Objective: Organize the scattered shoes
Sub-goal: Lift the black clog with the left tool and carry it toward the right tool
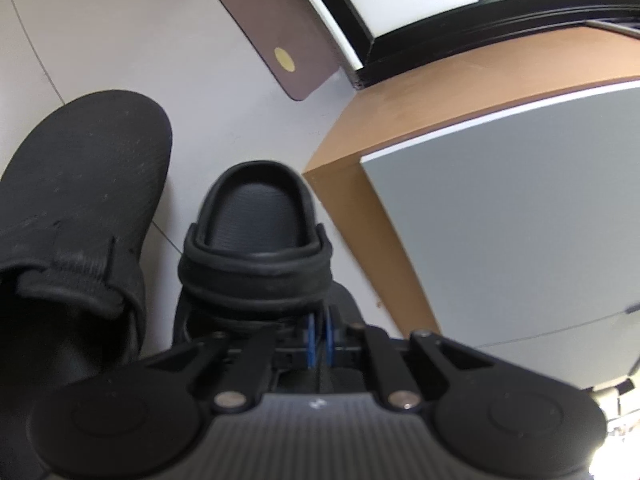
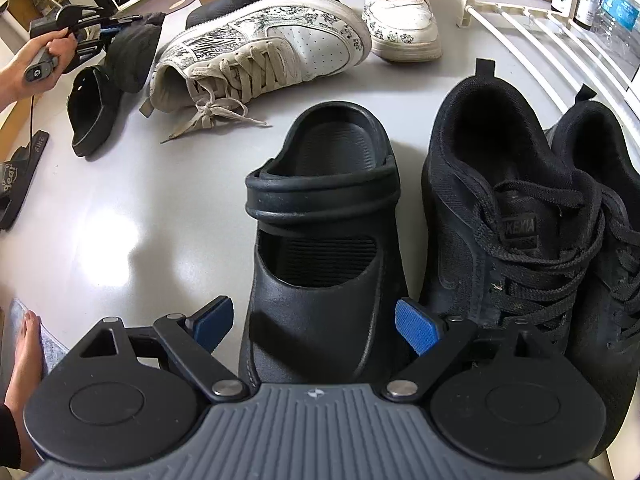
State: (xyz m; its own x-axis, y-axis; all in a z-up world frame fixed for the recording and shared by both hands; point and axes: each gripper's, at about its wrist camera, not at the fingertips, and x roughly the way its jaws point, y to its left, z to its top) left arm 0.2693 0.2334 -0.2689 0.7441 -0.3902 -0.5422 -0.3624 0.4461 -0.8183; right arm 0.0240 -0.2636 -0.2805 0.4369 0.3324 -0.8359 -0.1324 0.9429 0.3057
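r gripper (image 2: 314, 330) jaws released, spread either side of the toe end of a black clog (image 2: 324, 248) on the floor (image 2: 120, 220); pads not seen touching it. clog's long axis runs straight away from the jaws, heel strap far end, just beside black sneakers (image 2: 516, 216) by the white rack (image 2: 540, 28). l gripper (image 1: 318, 338) jaws clenched on a 2nd black clog (image 1: 256, 240), apparently its mate, seen well apart at far left in r view. clogs: matte rubber, scuffed. white printed sneakers (image 2: 264, 48) scattered beyond.
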